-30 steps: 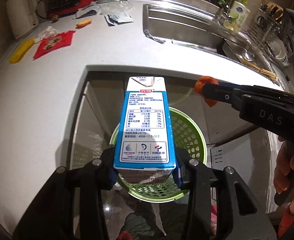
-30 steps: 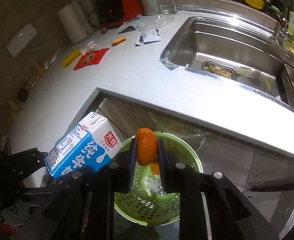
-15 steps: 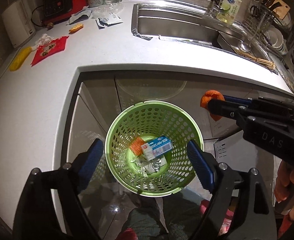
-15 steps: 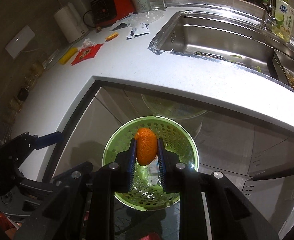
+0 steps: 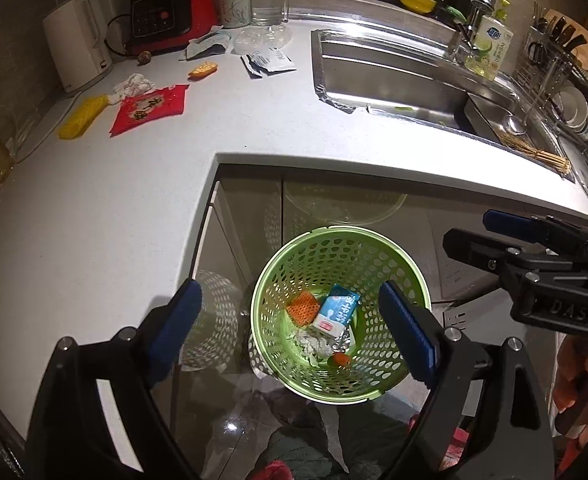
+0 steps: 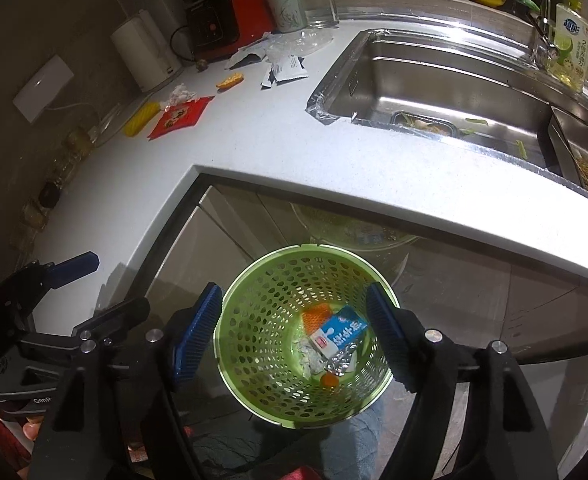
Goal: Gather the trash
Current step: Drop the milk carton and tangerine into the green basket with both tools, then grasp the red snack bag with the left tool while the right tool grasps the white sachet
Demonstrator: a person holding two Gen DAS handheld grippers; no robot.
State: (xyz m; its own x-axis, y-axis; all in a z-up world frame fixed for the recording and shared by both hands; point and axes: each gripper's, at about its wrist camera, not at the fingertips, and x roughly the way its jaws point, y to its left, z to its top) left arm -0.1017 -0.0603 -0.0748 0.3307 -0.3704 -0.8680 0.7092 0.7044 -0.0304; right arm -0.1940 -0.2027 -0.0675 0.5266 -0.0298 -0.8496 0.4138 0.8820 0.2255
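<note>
A green perforated basket (image 5: 374, 248) (image 6: 253, 276) stands on the floor below the counter corner. In it lie a blue-and-white milk carton (image 5: 336, 312) (image 6: 340, 330), a small orange piece (image 5: 340, 358) (image 6: 328, 379), an orange mesh scrap (image 5: 302, 307) and crumpled foil. My left gripper (image 5: 287, 288) (image 6: 115, 282) hangs over the basket, jaws opening, nothing between them. My right gripper (image 6: 294, 290) (image 5: 470, 228) is beside it over the same basket, jaws also opening and empty. On the counter lie a red packet (image 5: 149, 108), a yellow wrapper (image 5: 82, 116), a crumpled tissue (image 5: 133, 83) and a torn white packet (image 5: 271, 60).
The white counter (image 5: 93, 220) wraps around the basket's corner. A steel sink (image 5: 394, 76) lies at the back right, with a soap bottle (image 5: 490, 46) and a dish rack (image 5: 566, 92) beyond. A white kettle (image 5: 77, 44), a red appliance (image 5: 165, 12), a mug and a glass line the back wall.
The left gripper let go of the milk carton, which now lies in the basket, then rose a little. The right gripper opened and its orange piece dropped into the basket.
</note>
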